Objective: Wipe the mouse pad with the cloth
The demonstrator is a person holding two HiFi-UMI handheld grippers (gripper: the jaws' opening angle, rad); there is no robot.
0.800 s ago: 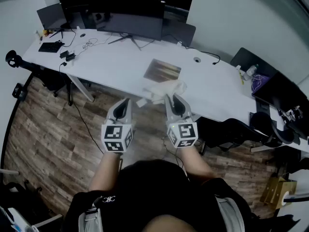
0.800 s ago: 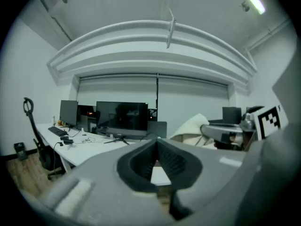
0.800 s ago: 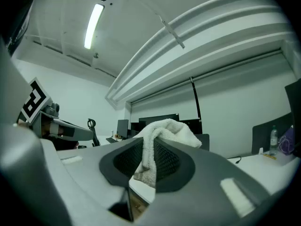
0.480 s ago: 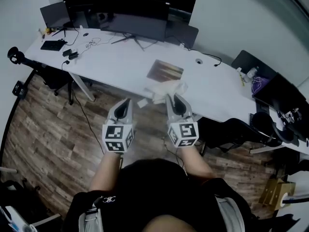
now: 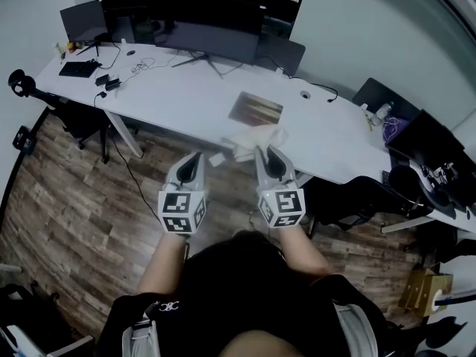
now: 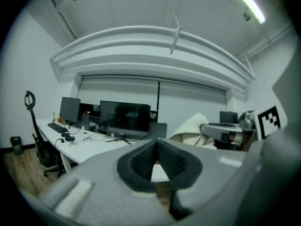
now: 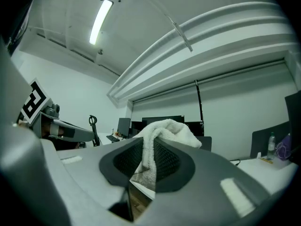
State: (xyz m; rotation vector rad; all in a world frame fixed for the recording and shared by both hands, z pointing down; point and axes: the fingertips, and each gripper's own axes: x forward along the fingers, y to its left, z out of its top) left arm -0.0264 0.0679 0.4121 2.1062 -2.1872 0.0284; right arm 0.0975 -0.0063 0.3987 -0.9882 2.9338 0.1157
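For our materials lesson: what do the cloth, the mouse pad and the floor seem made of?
Cloth: white terry towelling, probably cotton; fluffy looped pile.
Mouse pad: unclear; thin, flat, brownish streaked surface.
Floor: wood or wood-look laminate; plank seams and grain.

We are in an office. A long white worktop carries a wide dark monitor, a smaller screen, a keyboard, loose cables and a mouse pad. Black chairs stand along it on a wood-plank floor. We see plain white walls around it and, in the right gripper view, a strip light on the ceiling.
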